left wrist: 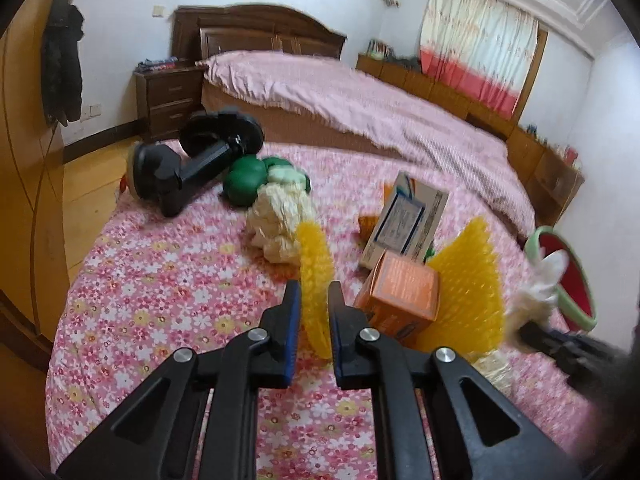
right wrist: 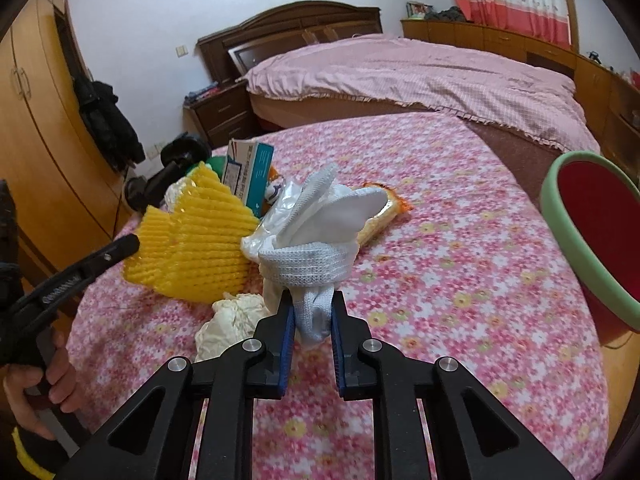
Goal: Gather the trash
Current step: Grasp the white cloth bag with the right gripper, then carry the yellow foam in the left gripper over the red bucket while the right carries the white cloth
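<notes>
Left gripper point(left wrist: 314, 312): jaws clamped on the yellow foam net point(left wrist: 316, 276), lifted above the floral bedspread point(left wrist: 160, 280). Right gripper point(right wrist: 312, 320): jaws pinching a white knit glove point(right wrist: 308, 264) bundled with crumpled plastic. Red bin with green rim point(right wrist: 600, 240) sits at the right edge of the bed. Best approach, likely: carry both loads right, centre over the bin opening, then release. Orange box point(left wrist: 400, 292) and crumpled tissue point(right wrist: 228, 328) remain on the bed, near.
</notes>
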`<action>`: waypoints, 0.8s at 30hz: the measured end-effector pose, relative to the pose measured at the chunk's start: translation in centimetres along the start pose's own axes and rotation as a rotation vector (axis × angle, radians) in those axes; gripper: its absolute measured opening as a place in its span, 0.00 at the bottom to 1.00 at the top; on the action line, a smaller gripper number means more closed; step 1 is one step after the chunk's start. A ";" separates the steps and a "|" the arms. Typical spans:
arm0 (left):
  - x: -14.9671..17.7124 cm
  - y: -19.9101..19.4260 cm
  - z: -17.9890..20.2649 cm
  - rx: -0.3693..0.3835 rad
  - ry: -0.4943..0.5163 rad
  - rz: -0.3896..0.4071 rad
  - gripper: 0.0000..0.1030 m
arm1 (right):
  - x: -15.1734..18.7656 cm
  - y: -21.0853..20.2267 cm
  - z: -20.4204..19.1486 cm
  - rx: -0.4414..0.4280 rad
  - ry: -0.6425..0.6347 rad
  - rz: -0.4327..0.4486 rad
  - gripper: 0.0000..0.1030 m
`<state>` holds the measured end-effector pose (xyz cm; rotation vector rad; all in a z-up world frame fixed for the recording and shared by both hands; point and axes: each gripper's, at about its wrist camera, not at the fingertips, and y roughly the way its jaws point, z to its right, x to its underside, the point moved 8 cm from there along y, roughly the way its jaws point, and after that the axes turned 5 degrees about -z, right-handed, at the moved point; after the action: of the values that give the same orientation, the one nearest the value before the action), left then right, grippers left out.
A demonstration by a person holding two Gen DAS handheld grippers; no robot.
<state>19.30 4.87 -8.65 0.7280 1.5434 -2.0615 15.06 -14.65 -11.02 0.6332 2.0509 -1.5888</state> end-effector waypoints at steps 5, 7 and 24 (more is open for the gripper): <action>0.6 2.0 0.2 -0.003 -0.016 -0.070 0.14 | 0.3 -1.5 0.9 -0.008 0.029 0.024 0.16; 0.7 2.8 0.1 -0.005 -0.021 -0.086 0.14 | 0.3 -2.0 1.4 -0.009 0.040 0.033 0.16; -2.7 -4.8 4.0 0.060 -0.006 0.090 0.09 | -0.2 -5.7 5.0 -0.033 0.100 0.118 0.16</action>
<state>17.66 2.40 -2.49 0.7985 1.4244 -2.0497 12.08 -20.77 -7.67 0.8213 2.0656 -1.4814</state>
